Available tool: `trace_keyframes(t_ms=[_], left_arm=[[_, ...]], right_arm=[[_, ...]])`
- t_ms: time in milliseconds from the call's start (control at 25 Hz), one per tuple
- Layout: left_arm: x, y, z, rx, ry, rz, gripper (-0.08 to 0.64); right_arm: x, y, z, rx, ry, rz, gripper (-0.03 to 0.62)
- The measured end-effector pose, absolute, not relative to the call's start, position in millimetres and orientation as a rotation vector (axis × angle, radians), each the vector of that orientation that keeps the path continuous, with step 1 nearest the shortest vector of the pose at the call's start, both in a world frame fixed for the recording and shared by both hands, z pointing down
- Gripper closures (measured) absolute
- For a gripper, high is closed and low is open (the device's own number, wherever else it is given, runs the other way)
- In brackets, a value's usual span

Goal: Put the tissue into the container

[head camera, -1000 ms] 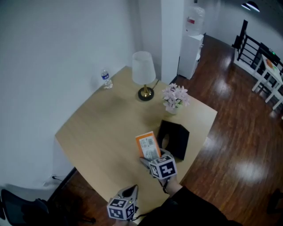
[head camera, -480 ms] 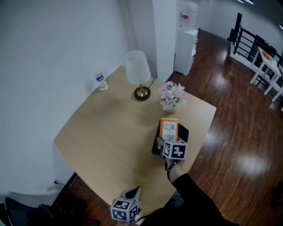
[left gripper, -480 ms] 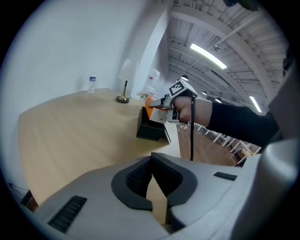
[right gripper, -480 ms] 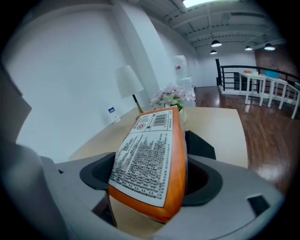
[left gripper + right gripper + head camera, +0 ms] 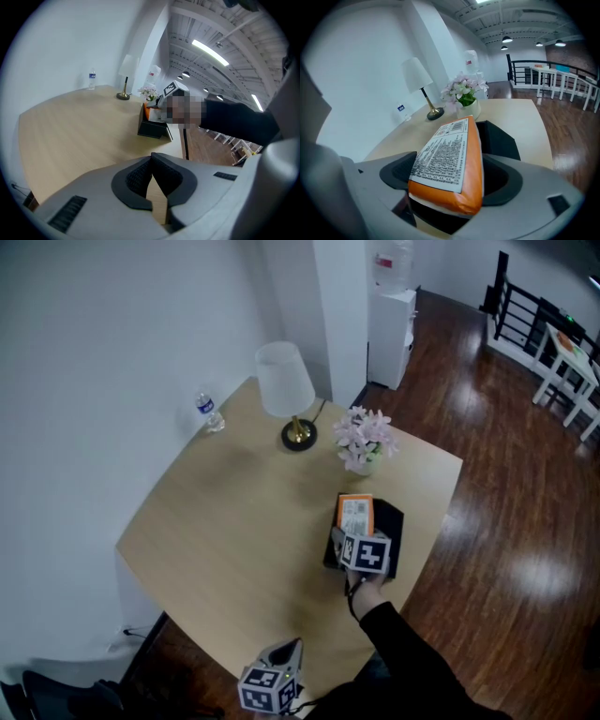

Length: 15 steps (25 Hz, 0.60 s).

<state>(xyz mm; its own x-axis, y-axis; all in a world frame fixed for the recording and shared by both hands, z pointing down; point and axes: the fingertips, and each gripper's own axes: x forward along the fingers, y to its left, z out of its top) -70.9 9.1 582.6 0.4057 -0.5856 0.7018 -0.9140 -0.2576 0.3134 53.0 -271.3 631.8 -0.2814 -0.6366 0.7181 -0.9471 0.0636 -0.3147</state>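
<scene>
An orange tissue pack with a white printed label is held between the jaws of my right gripper, over the open top of the black container. In the right gripper view the tissue pack lies flat between the two pads of the right gripper, and the black container sits just beyond it. I cannot tell whether the pack touches the container. My left gripper hangs by the table's near edge. The left gripper is shut and holds nothing.
On the wooden table stand a white lamp, a vase of pink flowers just beyond the container, and a small water bottle by the wall. A water dispenser stands on the wooden floor behind.
My right gripper has carried the tissue pack to the right, from beside the container to over it. Over the last half second it barely moved. The left gripper stayed put.
</scene>
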Motion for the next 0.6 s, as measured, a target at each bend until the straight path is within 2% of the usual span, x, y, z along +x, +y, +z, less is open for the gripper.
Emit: trace_keyframes(t_ms=[200,440,600], left_arm=[[-70,6,586,1.946,-1.268,0.598,0.563],[-67,4,586,1.953,-1.267,0.611,0.563],[-64,4,583,1.957,-1.272,0.606,0.563]], right_arm=[[47,-273,636,1.545,-1.963,1.098,0.152],[36,-270,635,1.432,-2.011,1.085,0.1],[38,-269,629,1.426,-2.035,1.063,0.098]])
